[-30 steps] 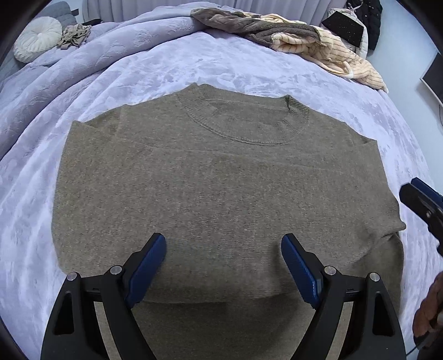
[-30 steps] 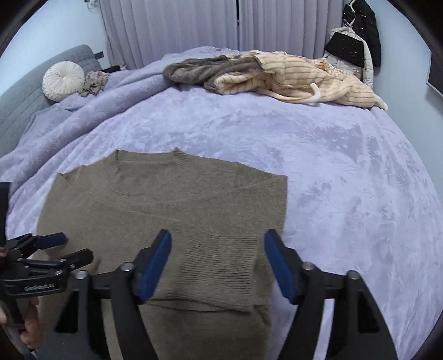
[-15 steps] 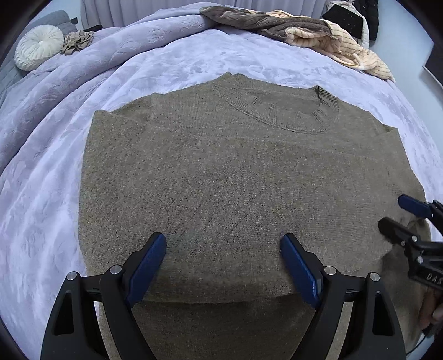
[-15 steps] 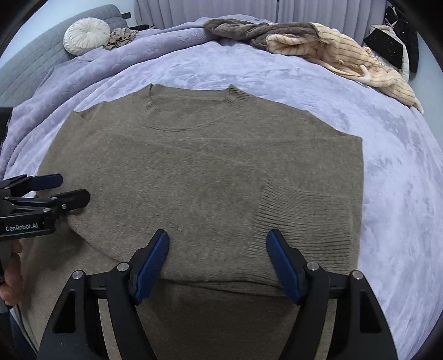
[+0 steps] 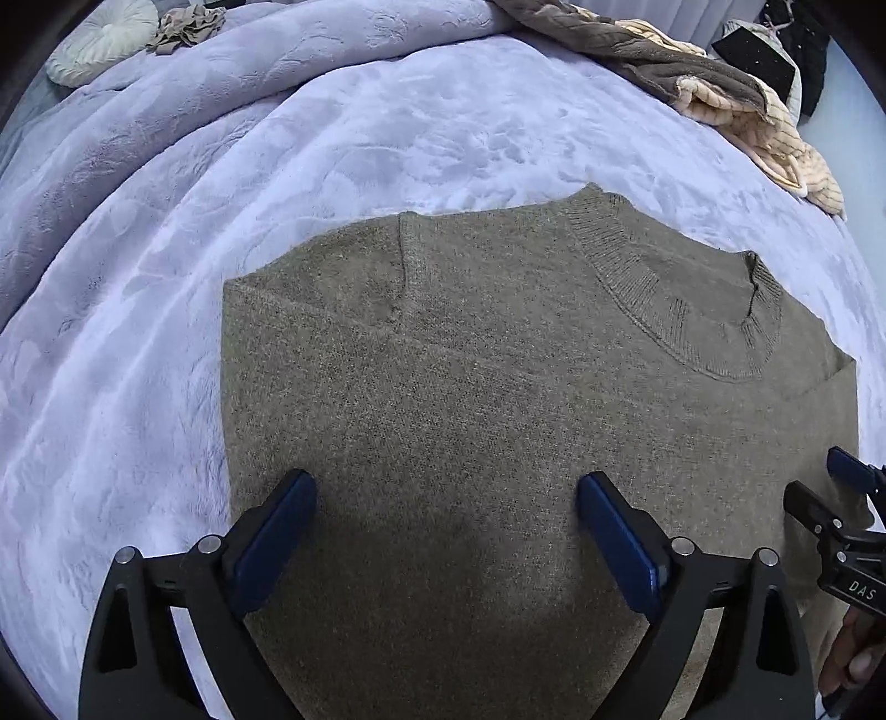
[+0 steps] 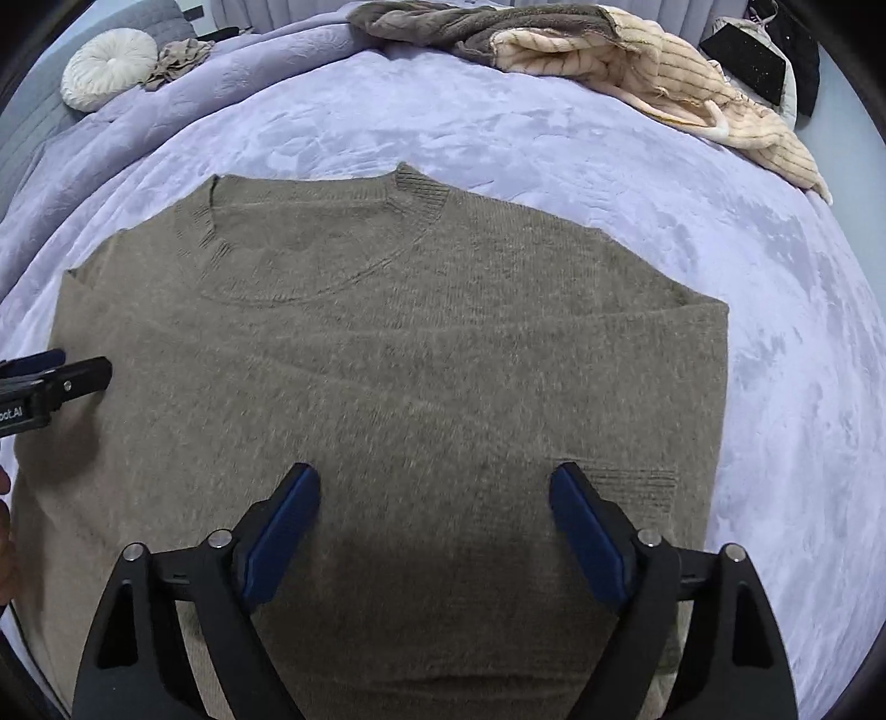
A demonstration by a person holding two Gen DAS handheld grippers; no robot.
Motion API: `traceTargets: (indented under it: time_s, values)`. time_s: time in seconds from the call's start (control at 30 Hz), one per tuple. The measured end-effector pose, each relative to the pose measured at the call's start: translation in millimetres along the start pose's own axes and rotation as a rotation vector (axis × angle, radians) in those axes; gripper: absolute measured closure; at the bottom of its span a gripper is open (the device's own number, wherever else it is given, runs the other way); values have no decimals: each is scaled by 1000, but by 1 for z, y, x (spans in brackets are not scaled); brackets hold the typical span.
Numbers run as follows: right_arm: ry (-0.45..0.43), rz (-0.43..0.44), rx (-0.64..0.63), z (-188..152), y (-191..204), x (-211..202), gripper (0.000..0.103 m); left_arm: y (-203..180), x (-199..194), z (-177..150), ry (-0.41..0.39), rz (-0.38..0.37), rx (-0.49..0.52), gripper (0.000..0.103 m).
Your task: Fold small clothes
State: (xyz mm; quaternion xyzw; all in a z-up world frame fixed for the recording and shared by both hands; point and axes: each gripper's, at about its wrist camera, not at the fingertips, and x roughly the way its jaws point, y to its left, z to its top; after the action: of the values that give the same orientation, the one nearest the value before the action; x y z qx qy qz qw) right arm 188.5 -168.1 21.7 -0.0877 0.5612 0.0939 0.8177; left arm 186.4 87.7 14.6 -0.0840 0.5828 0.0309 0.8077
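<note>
On bed (image 6: 554, 133), flat sweater (image 6: 387, 360), collar away; 2 tools (image 5: 446, 531) (image 6: 434, 523) opening, empty.

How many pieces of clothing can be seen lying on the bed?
At least 3: the olive sweater spread flat in front, a brown garment and a cream striped garment heaped together at the far edge. The small crumpled beige thing beside the round cushion may be a fourth.

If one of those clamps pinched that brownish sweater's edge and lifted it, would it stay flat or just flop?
Probably flop: the sweater is soft knit, lying limp and flat on the bedspread. It would likely drape and sag rather than keep its shape. Its fuzzy surface should grip rather than slip on the plush cover.
</note>
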Motion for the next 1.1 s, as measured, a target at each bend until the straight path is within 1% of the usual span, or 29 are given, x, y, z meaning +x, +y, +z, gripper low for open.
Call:
traceTargets:
  time_s: [0.07,0.1,0.13,0.2,0.23,0.27,0.3,0.33,0.37,0.43,0.47,0.53,0.6,0.67,0.7,0.73,0.77,0.8,0.83,0.9,0.93,1.0,1.1]
  values:
    - [21,-8,12,4,1,-7,13,-8,-14,-8,-28,43,28,6]
    - [11,-12,14,1,2,-14,13,-14,-25,-20,-50,36,51,6]
    - [-18,-5,10,-5,4,-27,13,-19,-31,-29,-59,14,69,6]
    - [-60,45,-7,-25,13,-49,13,-35,-41,-57,-65,-28,127,6]
    - [-70,63,-21,-35,20,-55,13,-44,-41,-68,-63,-22,159,6]
    - [-74,68,-37,-43,27,-57,13,-53,-38,-78,-62,5,195,6]
    - [-74,58,-63,-51,36,-56,13,-61,-33,-84,-71,49,226,6]
    - [-71,22,-97,-58,46,-50,13,-64,-30,-88,-85,74,241,6]
    - [-63,-11,-119,-62,51,-43,12,-62,-29,-90,-88,73,238,5]
    - [-45,-48,-146,-72,53,-32,11,-51,-32,-88,-62,38,197,5]
    - [-47,-60,-156,-75,52,-32,11,-46,-37,-87,-56,34,180,5]
    - [-50,-90,-144,-83,50,-44,11,-37,-51,-90,-73,39,156,5]
    - [-77,-52,-90,-90,43,-61,11,-35,-61,-103,-80,19,145,5]
    - [-93,14,-42,-102,40,-73,10,-40,-58,-119,-51,-6,166,5]
    - [-85,35,-43,-107,43,-73,10,-44,-52,-130,-33,6,189,5]
    - [-69,40,-58,-112,48,-70,10,-48,-45,-141,-15,35,212,5]
    - [-49,32,-77,-117,54,-65,11,-50,-43,-150,-15,55,227,5]
    - [-27,8,-102,-125,60,-58,10,-52,-45,-159,-35,68,241,5]
    - [-31,-12,-119,-133,64,-56,10,-52,-47,-165,-44,68,246,5]
    - [-73,-23,-135,-148,65,-62,10,-46,-55,-181,-39,46,242,5]
    - [-82,-17,-139,-157,64,-67,10,-44,-58,-189,-37,40,249,4]
    - [-103,0,-155,-178,59,-77,10,-39,-66,-209,-46,48,279,1]
    - [-137,24,-186,-215,48,-90,9,-27,-78,-241,-66,40,314,1]
